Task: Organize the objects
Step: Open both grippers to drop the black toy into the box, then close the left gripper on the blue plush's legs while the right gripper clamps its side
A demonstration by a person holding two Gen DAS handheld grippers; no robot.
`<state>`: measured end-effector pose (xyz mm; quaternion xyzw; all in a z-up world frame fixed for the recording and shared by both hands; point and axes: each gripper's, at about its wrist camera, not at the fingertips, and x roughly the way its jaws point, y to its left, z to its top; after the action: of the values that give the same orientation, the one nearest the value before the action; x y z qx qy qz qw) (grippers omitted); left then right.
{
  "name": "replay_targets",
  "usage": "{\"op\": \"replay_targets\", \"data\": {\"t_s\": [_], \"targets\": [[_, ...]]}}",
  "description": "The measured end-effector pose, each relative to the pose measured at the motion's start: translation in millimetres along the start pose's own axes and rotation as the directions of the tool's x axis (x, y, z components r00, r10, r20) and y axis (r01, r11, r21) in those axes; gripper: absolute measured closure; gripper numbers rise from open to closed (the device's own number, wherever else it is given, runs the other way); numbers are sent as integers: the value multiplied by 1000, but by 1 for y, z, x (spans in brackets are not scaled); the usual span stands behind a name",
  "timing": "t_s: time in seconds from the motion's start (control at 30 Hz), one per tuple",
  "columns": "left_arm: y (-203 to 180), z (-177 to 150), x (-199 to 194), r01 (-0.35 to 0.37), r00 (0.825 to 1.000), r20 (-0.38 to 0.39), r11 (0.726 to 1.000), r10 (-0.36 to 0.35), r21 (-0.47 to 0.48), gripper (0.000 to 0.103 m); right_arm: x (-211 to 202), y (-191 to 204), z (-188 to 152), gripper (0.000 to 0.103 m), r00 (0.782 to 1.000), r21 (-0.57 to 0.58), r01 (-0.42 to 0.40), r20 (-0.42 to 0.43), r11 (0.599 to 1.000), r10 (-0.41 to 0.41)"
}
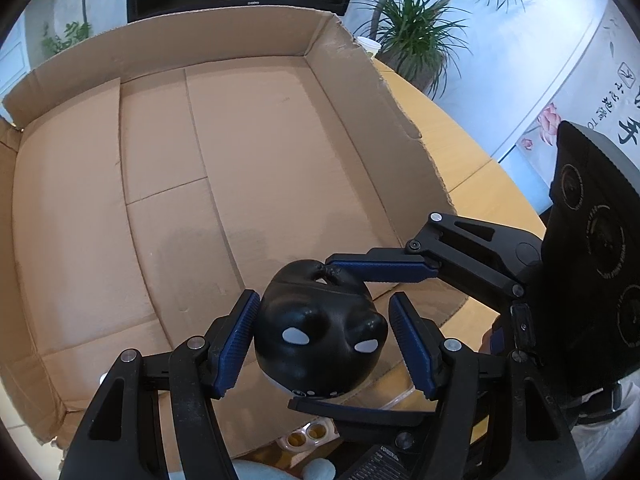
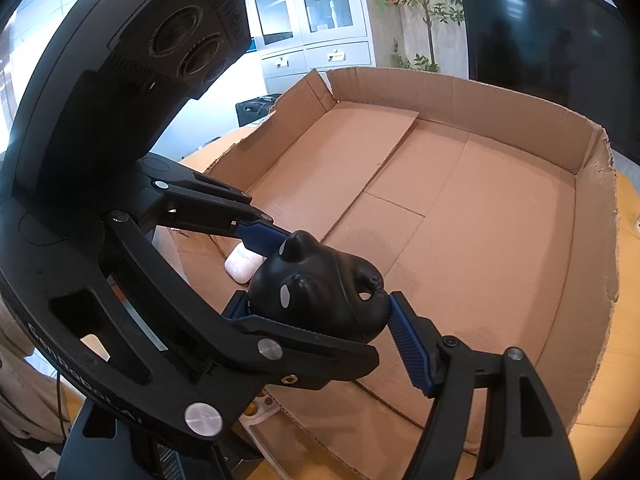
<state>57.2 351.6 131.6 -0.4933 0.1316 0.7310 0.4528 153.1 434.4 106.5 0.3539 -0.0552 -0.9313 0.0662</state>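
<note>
1. We note the left gripper (image 1: 322,344) nearest the lens. Its blue pads sit spread on either side of the black animal-shaped toy (image 1: 320,336); the left pad looks close to or touching the toy's flank, while a clear gap shows at the right pad. We judge it open, not clamped.
2. The toy hangs between both grippers above the near edge of the cardboard box (image 1: 248,56). It is glossy black and rounded, with two white eye patches, small ear bumps and a loop at its far end.
3. The right gripper (image 2: 320,308) reaches in from the right and pinches that looped end; we judge it carries the load.
4. The toy's long axis runs from the left gripper toward the box. The bare box floor lies straight ahead, so we think a forward, downward placement suits.
5. A white earbud case (image 2: 243,266) sits just beside the box's near wall.
</note>
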Motion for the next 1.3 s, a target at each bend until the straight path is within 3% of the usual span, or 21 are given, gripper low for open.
{"op": "replay_targets", "data": {"t_s": [0.17, 0.23, 0.37, 0.53, 0.7, 0.83, 1.07, 1.17, 1.3], "targets": [[-1, -1, -4, -30, 999, 11, 1000, 30, -4, 36, 1, 5, 4, 33, 1000, -24, 9, 3, 1000, -9], [-6, -2, -15, -36, 999, 37, 999, 36, 7, 36, -5, 7, 7, 25, 1000, -31, 11, 22, 999, -10], [-6, -7, -53, -36, 993, 113, 999, 36, 5, 35, -19, 16, 10, 25, 999, -46, 23, 41, 999, -21], [17, -30, -113, -52, 972, 228, 997, 64, -58, 30, -32, 24, 12, 25, 998, -14, -8, 68, 1000, 9], [56, -87, -166, -40, 943, 318, 982, 99, -187, 25, -44, 41, 6, 25, 994, 8, -72, 89, 997, 71], [79, -154, -187, -3, 921, 371, 957, 115, -289, 18, -52, 60, -5, 25, 988, 18, -117, 105, 993, 115], [100, -270, -159, 88, 925, 368, 887, 96, -453, 18, -59, 95, -41, 23, 987, 20, -147, 66, 989, 146], [108, -302, -141, 149, 916, 393, 837, 84, -527, 18, -50, 96, -54, 23, 984, 80, -173, 64, 982, 169], [121, -317, -119, 158, 919, 383, 804, 92, -573, 18, -36, 90, -58, 25, 985, 150, -168, 65, 974, 160]]}}
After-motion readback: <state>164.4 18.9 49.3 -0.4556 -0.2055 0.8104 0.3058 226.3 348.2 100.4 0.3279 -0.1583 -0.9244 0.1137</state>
